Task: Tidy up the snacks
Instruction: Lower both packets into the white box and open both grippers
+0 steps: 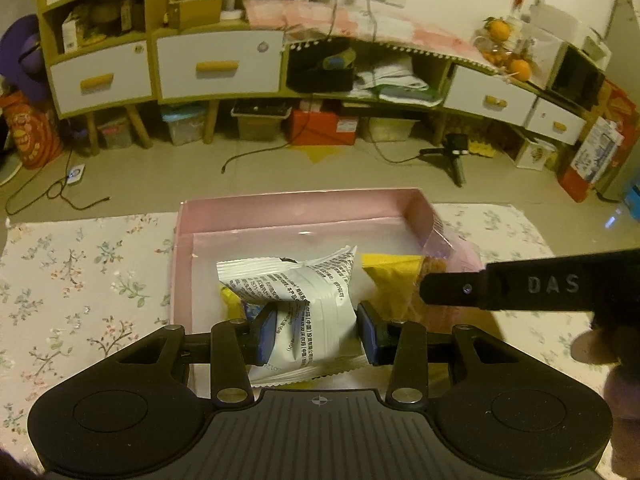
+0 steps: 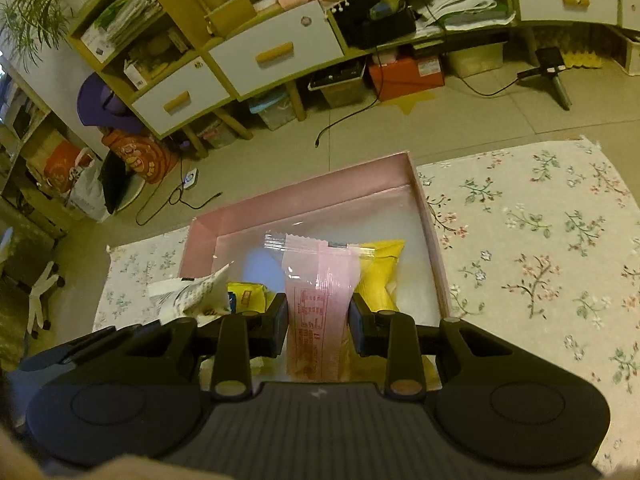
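Left tongs [image 1: 316, 330]: blue pads closed partway onto a white printed snack packet [image 1: 304, 300], pinching it at mid-body; the packet bulges and crumples above the pads. It hangs over the near end of the pink box [image 1: 280, 204].

Right tongs [image 2: 319, 322]: closed on a pink translucent snack packet [image 2: 320, 300], gripped near its lower half, upper crimped edge standing up over the box interior.

Both packets are inside the box outline, apparently just above the contents. Whether either touches the box floor cannot be told.

Judgement: step in hand is placing the two packets into the box. To do it well, lower each one until it rests flat, then part the tongs fully before drawing back, so the film doesn't snag on a pad. Set them side by side rather than stacked.

In the way: a yellow packet [image 2: 380, 272] already lies under and just right of the pink one; a second yellow packet with blue print [image 2: 246, 296] sits between the two tongs. The right tongs' black finger crosses the left view close to the white packet, so the tools are crowded; release one at a time.

Around: floral cloth [image 2: 540, 248] under the box on the floor, loose cables [image 1: 256, 152] beyond, cabinet with drawers [image 1: 218, 64] at the far wall.
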Demonstrator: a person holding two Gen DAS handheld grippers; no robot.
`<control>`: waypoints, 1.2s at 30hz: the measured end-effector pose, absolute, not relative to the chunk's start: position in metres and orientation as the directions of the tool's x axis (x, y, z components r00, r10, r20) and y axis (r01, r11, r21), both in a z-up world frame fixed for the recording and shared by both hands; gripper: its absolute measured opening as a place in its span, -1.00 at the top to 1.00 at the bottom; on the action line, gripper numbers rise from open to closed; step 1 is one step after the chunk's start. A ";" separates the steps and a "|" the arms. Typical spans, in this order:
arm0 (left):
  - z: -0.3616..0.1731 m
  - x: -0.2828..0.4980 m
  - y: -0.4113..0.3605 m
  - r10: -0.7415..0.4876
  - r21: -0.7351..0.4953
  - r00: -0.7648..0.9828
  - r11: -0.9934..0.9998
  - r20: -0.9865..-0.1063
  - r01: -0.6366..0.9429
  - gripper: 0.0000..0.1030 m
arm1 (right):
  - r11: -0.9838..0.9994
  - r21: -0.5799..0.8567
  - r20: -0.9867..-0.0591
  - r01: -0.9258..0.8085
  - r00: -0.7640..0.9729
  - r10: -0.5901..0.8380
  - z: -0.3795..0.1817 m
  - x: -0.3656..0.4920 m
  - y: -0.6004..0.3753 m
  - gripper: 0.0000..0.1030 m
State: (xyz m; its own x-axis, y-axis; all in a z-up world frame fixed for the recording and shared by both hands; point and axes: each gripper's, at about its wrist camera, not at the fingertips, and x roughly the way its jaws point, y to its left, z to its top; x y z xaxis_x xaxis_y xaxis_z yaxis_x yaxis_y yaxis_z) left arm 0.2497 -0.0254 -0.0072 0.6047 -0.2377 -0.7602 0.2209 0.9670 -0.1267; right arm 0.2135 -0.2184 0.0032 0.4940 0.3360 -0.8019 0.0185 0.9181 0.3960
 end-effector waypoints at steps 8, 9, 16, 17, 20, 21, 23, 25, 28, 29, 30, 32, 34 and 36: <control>-0.022 0.275 -0.026 -0.215 -0.122 0.622 0.974 -0.753 0.190 0.23 | 0.922 0.387 -0.810 0.027 0.488 0.326 -0.003 0.229 -0.212 0.44; -0.024 0.278 -0.026 -0.216 -0.125 0.624 0.974 -0.751 0.187 0.23 | 0.919 0.392 -0.810 0.033 0.486 0.328 -0.005 0.231 -0.213 0.44; -0.030 0.287 -0.027 -0.203 -0.101 0.640 0.976 -0.741 0.193 0.21 | 0.912 0.407 -0.806 0.057 0.491 0.330 -0.008 0.235 -0.217 0.14; -0.030 0.287 -0.026 -0.201 -0.094 0.645 0.976 -0.737 0.197 0.19 | 0.911 0.408 -0.807 0.063 0.492 0.328 -0.008 0.235 -0.219 0.00; -0.029 0.286 -0.027 -0.180 -0.060 0.662 0.978 -0.727 0.201 0.06 | 0.914 0.401 -0.809 0.062 0.491 0.322 -0.007 0.233 -0.220 -0.08; -0.028 0.285 -0.026 -0.178 -0.056 0.662 0.978 -0.728 0.200 0.04 | 0.915 0.398 -0.811 0.061 0.490 0.320 -0.006 0.232 -0.220 -0.09; -0.027 0.284 -0.026 -0.177 -0.060 0.656 0.979 -0.733 0.197 0.01 | 0.919 0.390 -0.813 0.059 0.491 0.314 -0.004 0.231 -0.220 -0.16; -0.026 0.281 -0.024 -0.174 -0.062 0.651 0.980 -0.739 0.192 -0.05 | 0.921 0.384 -0.813 0.056 0.493 0.309 -0.001 0.229 -0.220 -0.20; -0.024 0.274 -0.021 -0.171 -0.061 0.647 0.980 -0.743 0.189 -0.12 | 0.925 0.376 -0.813 0.053 0.498 0.302 0.006 0.224 -0.220 -0.28; -0.023 0.271 -0.019 -0.172 -0.062 0.646 0.980 -0.744 0.190 -0.15 | 0.927 0.372 -0.812 0.049 0.501 0.300 0.009 0.222 -0.220 -0.32; -0.021 0.268 -0.018 -0.171 -0.061 0.645 0.980 -0.745 0.190 -0.17 | 0.928 0.369 -0.811 0.046 0.504 0.297 0.012 0.220 -0.220 -0.34; -0.016 0.260 -0.016 -0.166 -0.056 0.645 0.981 -0.746 0.188 -0.25 | 0.933 0.359 -0.810 0.040 0.510 0.290 0.018 0.214 -0.219 -0.42; -0.010 0.253 -0.014 -0.167 -0.058 0.646 0.981 -0.745 0.187 -0.29 | 0.936 0.350 -0.811 0.037 0.513 0.283 0.024 0.207 -0.217 -0.46; -0.005 0.244 -0.011 -0.173 -0.064 0.646 0.980 -0.743 0.190 -0.35 | 0.938 0.346 -0.810 0.035 0.515 0.280 0.027 0.201 -0.216 -0.51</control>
